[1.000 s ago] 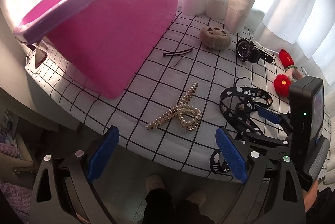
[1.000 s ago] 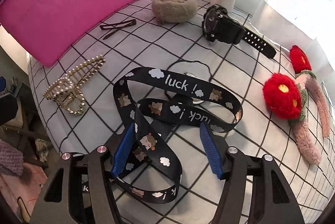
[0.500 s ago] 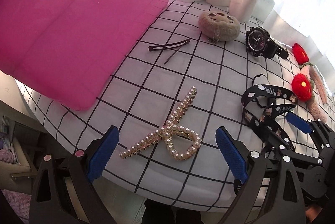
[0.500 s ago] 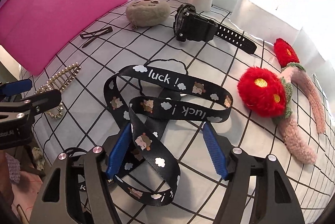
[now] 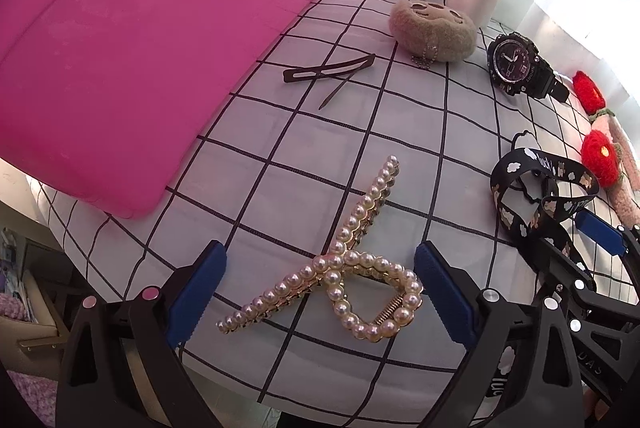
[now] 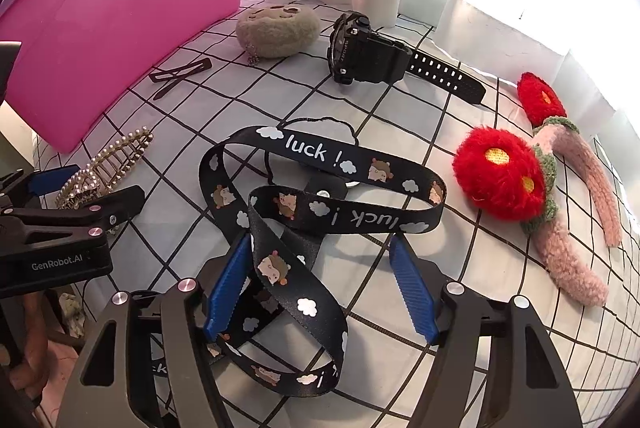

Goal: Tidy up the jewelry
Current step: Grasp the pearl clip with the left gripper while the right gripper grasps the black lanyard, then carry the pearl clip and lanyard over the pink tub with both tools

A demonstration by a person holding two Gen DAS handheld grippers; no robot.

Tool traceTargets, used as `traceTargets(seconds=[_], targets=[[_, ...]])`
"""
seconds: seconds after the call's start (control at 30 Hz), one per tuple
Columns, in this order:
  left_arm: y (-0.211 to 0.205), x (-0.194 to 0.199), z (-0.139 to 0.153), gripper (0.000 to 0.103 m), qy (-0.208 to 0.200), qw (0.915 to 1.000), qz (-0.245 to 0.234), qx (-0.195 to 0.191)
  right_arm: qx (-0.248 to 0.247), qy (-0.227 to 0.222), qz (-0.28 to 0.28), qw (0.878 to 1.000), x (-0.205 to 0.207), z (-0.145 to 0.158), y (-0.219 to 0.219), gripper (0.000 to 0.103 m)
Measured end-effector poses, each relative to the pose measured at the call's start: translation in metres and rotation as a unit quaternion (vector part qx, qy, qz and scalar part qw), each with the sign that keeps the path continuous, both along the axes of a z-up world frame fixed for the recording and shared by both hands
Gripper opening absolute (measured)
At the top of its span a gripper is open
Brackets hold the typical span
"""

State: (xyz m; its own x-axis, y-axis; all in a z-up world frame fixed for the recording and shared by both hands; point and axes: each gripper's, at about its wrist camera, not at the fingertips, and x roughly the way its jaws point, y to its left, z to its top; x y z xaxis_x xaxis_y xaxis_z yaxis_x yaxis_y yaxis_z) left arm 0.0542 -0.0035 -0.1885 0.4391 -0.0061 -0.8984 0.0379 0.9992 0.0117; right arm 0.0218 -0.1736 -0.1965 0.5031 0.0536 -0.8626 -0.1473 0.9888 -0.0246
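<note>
A pearl hair clip (image 5: 362,205) lies on the checked tablecloth (image 5: 400,143) near its front edge. My left gripper (image 5: 320,290) hangs low over the clip, open, and its blue pads stand on either side without touching the clip. A black "luck !" lanyard (image 6: 312,151) lies coiled to the right. My right gripper (image 6: 320,288) is open over it, and one loop of strap runs between the pads and close along the left one. The right wrist view also shows the clip (image 6: 108,163) under the left gripper (image 6: 86,191).
A big pink bin (image 5: 140,47) stands at the back left. Behind lie a dark hair pin (image 5: 328,71), a beige plush pouch (image 5: 434,27) and a black watch (image 6: 364,55). Red plush flowers (image 6: 500,175) lie on the right, with white curtains behind. The table edge is just below both grippers.
My left gripper has come down and forward, so the pearl clip now sits between its fingers. The right gripper's jaws stand slightly wider, and it has hardly moved.
</note>
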Motion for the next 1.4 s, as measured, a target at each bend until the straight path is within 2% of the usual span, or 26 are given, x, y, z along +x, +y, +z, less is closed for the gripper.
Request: traceTargets(seconds=[0.07,0.1,0.13,0.17,0.2,0.33,0.4,0.47,0.53,0.73,0.77,0.97,1.17,1.4], targets=[[0.0,0.0,-0.001,0.091,-0.005,1.0,-0.005,-0.001,0.002,-0.002,-0.003,1.0,-0.002,0.0,0.001,0.065],[0.0,-0.004,0.001,0.085,-0.008,0.9999,-0.009,-0.002,0.002,-0.002,-0.001,1.0,-0.003,0.001,0.002,0.064],[-0.002,-0.008,0.004,0.08,-0.012,0.9998,-0.015,-0.003,0.003,-0.002,0.001,1.0,-0.004,0.001,0.003,0.06],[-0.005,-0.01,0.006,0.069,-0.016,0.9996,-0.022,-0.002,0.002,-0.002,0.004,1.0,-0.005,0.002,0.005,0.054],[-0.007,-0.013,0.007,0.065,-0.018,0.9995,-0.027,0.0,0.002,-0.002,0.008,1.0,-0.006,0.003,0.008,0.051],[-0.009,-0.017,0.01,0.06,-0.016,0.9995,-0.027,-0.004,-0.002,-0.004,0.019,1.0,-0.01,0.004,0.017,0.028],[-0.008,-0.018,0.01,0.058,-0.015,0.9995,-0.026,-0.009,-0.001,-0.005,0.022,1.0,-0.011,0.004,0.02,0.02],[-0.008,-0.021,0.012,0.049,-0.018,0.9993,-0.03,-0.01,0.002,-0.006,0.023,1.0,-0.011,0.005,0.021,0.014],[-0.007,-0.023,0.013,0.045,-0.013,0.9994,-0.029,-0.013,0.007,-0.007,0.023,1.0,-0.011,0.005,0.021,0.012],[-0.005,-0.024,0.018,0.043,-0.014,0.9995,-0.026,-0.014,0.021,-0.019,0.025,0.999,-0.016,0.01,0.019,0.009],[-0.005,-0.025,0.021,0.04,-0.017,0.9993,-0.028,-0.016,0.023,-0.021,0.025,0.999,-0.017,0.012,0.018,0.009],[-0.001,-0.026,0.037,0.039,-0.027,0.9989,-0.026,-0.029,0.033,-0.046,0.02,0.998,-0.024,0.035,0.016,0.008],[-0.003,-0.027,0.066,0.039,-0.051,0.9976,-0.033,-0.033,0.057,-0.071,0.012,0.996,-0.024,0.066,0.009,0.008],[-0.01,-0.023,0.116,0.039,-0.082,0.9949,-0.045,-0.039,0.068,-0.117,0.007,0.991,-0.022,0.118,0.006,0.008]])
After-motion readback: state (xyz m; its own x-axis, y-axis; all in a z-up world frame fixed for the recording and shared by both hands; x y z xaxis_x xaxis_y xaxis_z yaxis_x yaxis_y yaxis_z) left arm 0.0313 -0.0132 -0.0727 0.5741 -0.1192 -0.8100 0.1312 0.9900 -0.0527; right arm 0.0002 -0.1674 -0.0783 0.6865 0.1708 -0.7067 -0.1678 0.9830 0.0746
